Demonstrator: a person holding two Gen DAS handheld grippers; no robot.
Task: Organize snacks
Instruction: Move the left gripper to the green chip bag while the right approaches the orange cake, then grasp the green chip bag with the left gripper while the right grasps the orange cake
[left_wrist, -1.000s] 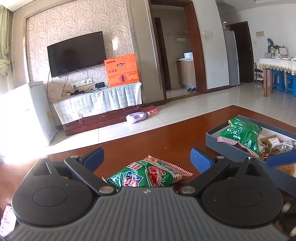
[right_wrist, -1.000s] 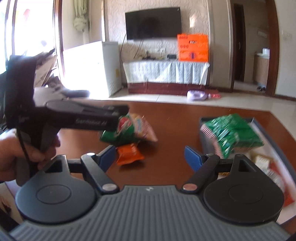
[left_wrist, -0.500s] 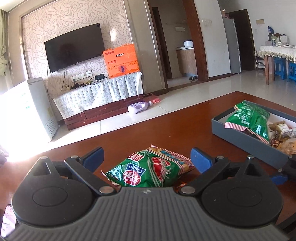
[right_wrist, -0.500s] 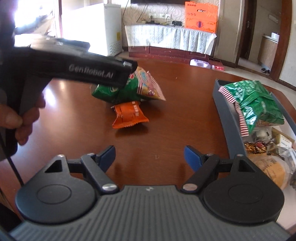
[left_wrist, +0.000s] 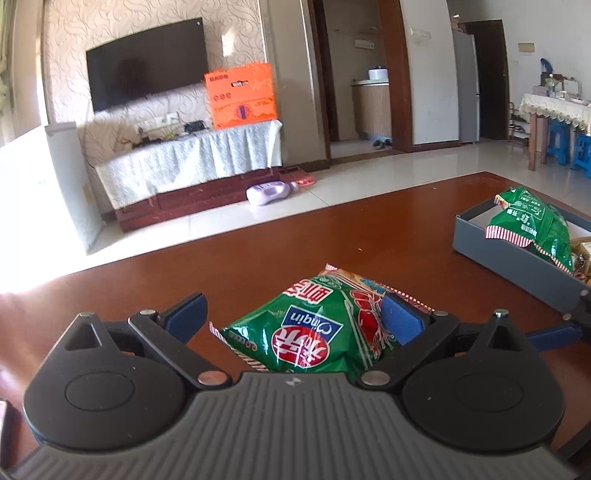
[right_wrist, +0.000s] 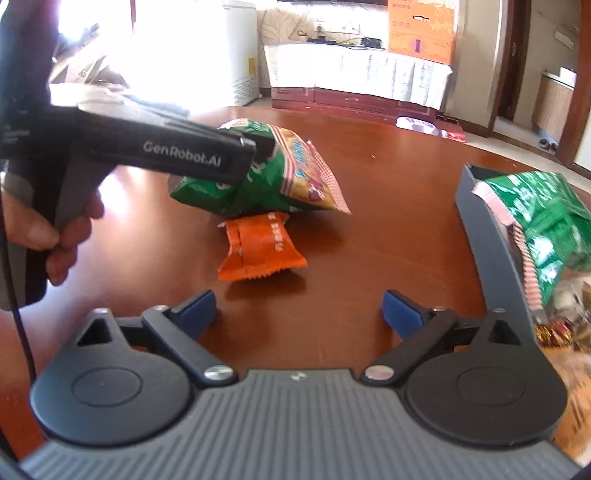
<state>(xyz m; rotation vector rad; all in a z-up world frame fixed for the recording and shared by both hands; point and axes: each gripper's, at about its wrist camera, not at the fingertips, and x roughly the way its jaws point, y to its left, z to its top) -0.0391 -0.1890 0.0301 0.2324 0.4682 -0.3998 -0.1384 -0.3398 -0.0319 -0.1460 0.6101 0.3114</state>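
A green shrimp-chip bag (left_wrist: 314, 332) lies on the brown table between the wide-apart fingers of my left gripper (left_wrist: 293, 319), touching the right pad. In the right wrist view the left gripper (right_wrist: 255, 151) sits over the same bag (right_wrist: 291, 177). An orange snack packet (right_wrist: 258, 249) lies just in front of that bag. My right gripper (right_wrist: 298, 308) is open and empty, a little short of the orange packet. A grey box (right_wrist: 480, 229) at the right holds another green bag (right_wrist: 543, 214) and small snacks.
The grey box also shows in the left wrist view (left_wrist: 517, 254) at the right. The brown table (right_wrist: 388, 177) stretches beyond the snacks. A hand (right_wrist: 55, 229) holds the left gripper's handle at the left.
My left gripper has moved down and forward over the green bag, which now lies deeper between its fingers. My right gripper has tilted down and come closer to the orange packet.
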